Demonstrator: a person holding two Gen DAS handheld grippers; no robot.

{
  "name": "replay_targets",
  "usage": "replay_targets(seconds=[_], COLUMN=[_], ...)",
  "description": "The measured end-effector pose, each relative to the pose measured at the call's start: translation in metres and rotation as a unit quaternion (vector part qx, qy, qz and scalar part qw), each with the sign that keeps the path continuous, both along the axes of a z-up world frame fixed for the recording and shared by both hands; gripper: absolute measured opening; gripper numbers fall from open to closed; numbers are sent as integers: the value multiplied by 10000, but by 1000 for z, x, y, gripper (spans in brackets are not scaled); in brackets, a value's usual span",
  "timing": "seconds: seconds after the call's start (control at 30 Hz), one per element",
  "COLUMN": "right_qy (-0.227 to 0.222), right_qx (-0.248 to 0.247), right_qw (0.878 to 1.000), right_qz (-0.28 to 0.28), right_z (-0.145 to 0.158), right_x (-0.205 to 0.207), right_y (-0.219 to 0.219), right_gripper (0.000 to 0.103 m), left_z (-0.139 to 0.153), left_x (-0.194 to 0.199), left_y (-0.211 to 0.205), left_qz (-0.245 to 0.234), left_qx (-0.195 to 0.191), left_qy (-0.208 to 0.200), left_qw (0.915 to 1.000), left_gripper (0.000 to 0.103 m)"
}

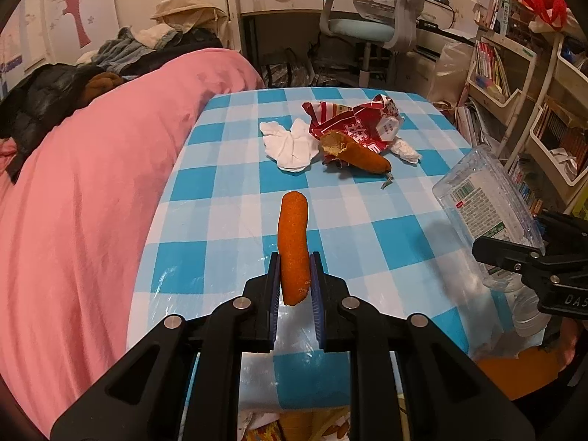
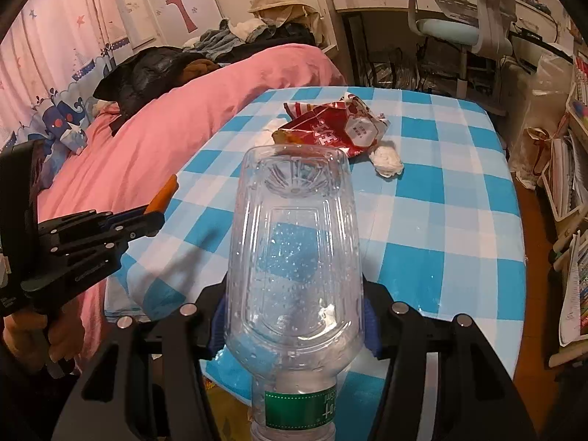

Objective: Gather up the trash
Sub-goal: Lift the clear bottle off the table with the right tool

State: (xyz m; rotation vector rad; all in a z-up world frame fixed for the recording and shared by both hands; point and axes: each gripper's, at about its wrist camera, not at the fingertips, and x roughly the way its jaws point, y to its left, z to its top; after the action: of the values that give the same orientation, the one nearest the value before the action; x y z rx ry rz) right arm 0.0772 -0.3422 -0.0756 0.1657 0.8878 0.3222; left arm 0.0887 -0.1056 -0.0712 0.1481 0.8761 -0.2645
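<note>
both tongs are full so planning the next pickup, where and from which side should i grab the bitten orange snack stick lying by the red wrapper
Grip the bitten snack stick across its narrow middle, coming from above with the tongs crosswise to its length. It lies flat on the table, angled, its torn end against the red wrapper and tissue, so the free tapered half offers the clearest access.

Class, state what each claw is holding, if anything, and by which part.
Left claw: orange snack stick, near its lower end. Right claw: clear plastic bottle, around its body.

Near tablecloth [image 1: 228, 220] lies bare; wrapper [image 1: 362, 125] and tissues [image 1: 290, 145] crowd the far end
</note>
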Motion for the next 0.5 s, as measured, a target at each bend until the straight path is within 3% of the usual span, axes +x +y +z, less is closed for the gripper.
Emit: replay_targets(seconds=[0.5], right_qy=[-103], right_qx=[17], right_qw=[9999], right_qz=[50], right_z=[3], right_x=[-14], right_y=[12], right_gripper=[55], left_z=[15], left_x=[-43], left_y=[22], left_qz=[177], left_qx=[-488], left_qy=[-51], left_qw=[9986], left_gripper=[15])
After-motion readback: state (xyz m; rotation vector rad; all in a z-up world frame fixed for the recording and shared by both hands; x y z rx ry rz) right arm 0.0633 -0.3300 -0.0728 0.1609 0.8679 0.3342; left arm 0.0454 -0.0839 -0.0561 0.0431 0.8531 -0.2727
